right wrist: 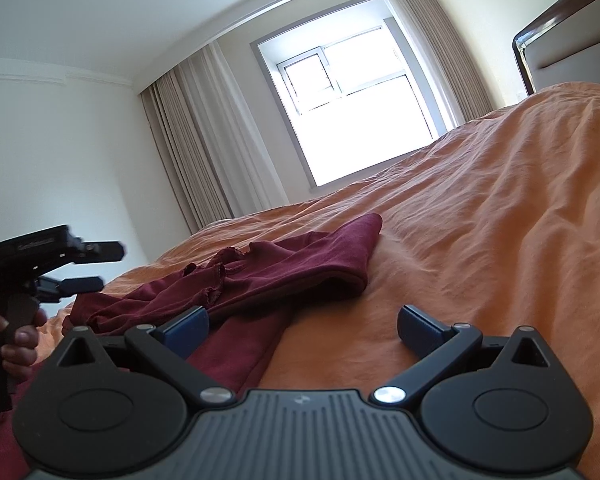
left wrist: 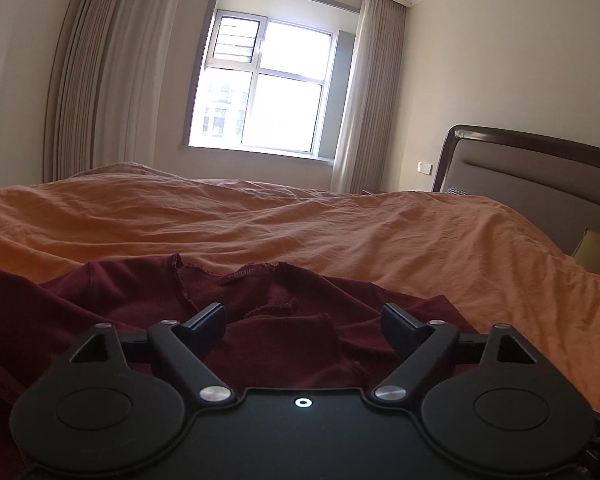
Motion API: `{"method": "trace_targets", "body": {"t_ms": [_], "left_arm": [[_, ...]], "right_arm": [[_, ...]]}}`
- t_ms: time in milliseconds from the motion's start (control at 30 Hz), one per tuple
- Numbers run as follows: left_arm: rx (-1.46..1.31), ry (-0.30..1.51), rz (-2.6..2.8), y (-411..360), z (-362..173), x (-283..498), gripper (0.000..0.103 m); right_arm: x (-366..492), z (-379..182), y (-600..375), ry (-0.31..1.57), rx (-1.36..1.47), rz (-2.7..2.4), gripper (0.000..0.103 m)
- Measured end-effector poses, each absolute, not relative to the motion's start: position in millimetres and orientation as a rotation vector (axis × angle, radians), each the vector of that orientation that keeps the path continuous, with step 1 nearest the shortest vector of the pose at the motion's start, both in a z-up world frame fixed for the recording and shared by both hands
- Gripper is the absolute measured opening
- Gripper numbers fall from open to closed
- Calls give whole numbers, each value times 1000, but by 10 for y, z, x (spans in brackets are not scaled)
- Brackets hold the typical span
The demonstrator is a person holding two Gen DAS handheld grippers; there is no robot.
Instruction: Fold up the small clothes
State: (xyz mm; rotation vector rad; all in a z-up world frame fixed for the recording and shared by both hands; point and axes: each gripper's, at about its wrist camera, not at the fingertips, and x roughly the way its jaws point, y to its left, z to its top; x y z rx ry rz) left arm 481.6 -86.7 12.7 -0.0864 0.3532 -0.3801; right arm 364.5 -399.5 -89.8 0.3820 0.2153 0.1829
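Both claws gape empty, left claw [left wrist: 303, 322] and right claw [right wrist: 303, 326] over the shirt [right wrist: 284, 268] near the bed [right wrist: 480, 220] edge; best pinch one layer at the hem, lift evenly.

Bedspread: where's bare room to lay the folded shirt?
Bare orange bedspread runs from the maroon shirt toward the headboard, and beyond the shirt toward the window. The shirt crowds the near edge, under the open left gripper and beside the open right gripper.

The maroon shirt's [left wrist: 100, 312] lower part hides behind the left claw [left wrist: 303, 322]; the headboard [right wrist: 560, 32] runs off the frame's edge.
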Motion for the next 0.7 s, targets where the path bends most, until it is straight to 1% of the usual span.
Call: {"method": "trace_targets", "body": {"t_ms": [133, 300, 400, 467, 600, 667, 700], "left_arm": [[-140, 375, -331, -592, 115, 4680, 98], [-156, 400, -189, -119, 101, 4503, 102], [-157, 403, -107, 242, 99, 4418, 102], [-153, 401, -62, 479, 82, 4385, 102], [-160, 388, 15, 955, 3, 4400, 102], [-185, 385, 31, 1168, -57, 4427, 102], [-203, 382, 31, 1263, -95, 4433, 102]], "right_arm": [[3676, -852, -3945, 234, 361, 164, 103], [3826, -591, -3727, 306, 230, 119, 103], [3961, -393, -3540, 323, 160, 165, 103], [4157, -269, -3384, 383, 132, 225, 103], [4638, -157, -3093, 499, 183, 281, 102], [4829, -148, -2993, 521, 219, 283, 96], [4926, -147, -2932, 535, 224, 275, 90]]}}
